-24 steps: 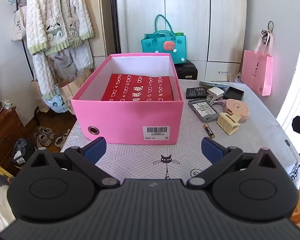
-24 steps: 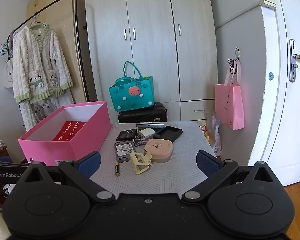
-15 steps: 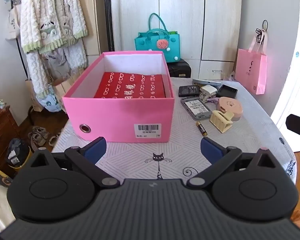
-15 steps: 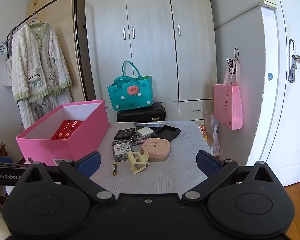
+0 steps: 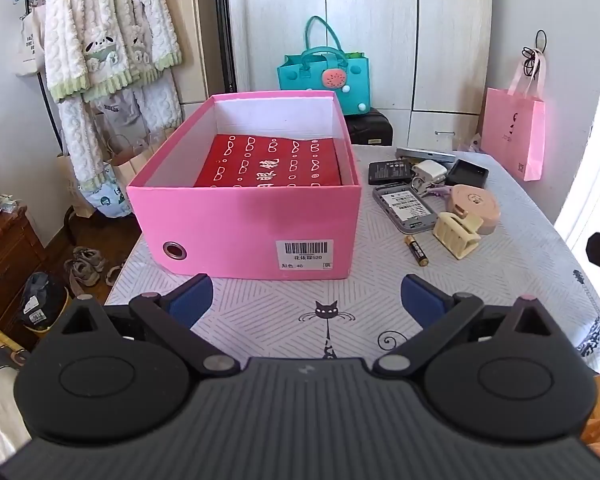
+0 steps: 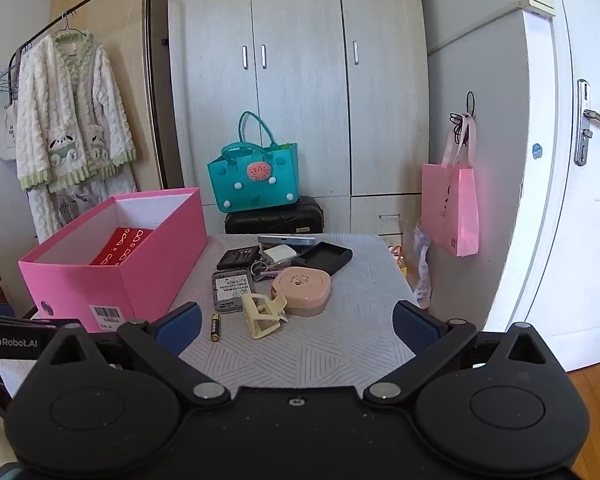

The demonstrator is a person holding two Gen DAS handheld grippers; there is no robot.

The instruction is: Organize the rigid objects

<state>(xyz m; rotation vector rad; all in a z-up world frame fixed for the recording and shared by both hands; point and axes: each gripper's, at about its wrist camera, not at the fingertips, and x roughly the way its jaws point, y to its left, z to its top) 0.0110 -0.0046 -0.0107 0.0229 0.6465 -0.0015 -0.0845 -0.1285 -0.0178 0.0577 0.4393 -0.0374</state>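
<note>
Landmark: the pink shoebox [image 5: 244,228], lid off, stood on the left part of the counter [image 5: 260,304], which wore a grey patterned cloth with a cat print. A red printed packet [image 5: 272,162] lay flat inside the shoebox.

Loose items, all on the counter to the right of the shoebox, close together:
- AA battery [image 5: 416,250] nearest the shoebox's front right corner, lying alone.
- cream hair claw clip [image 5: 458,232] just right of the battery, touching the round pink case [image 5: 476,206] behind it.
- grey phone-like device [image 5: 406,210], label side up, beside the shoebox's right wall.
- behind those: black flat battery pack [image 5: 390,172], white charger plug [image 5: 430,168], keys [image 5: 428,188], black tray [image 5: 468,172], silver slab [image 5: 424,155] at the far edge.

Left hand-held gripper [image 5: 306,296] hovered over the counter short of the shoebox's barcode face, jaws spread wide, nothing between them.

Right hand-held gripper [image 6: 298,324] hovered right of the shoebox, short of the clip and battery, jaws likewise wide apart and empty.
</note>
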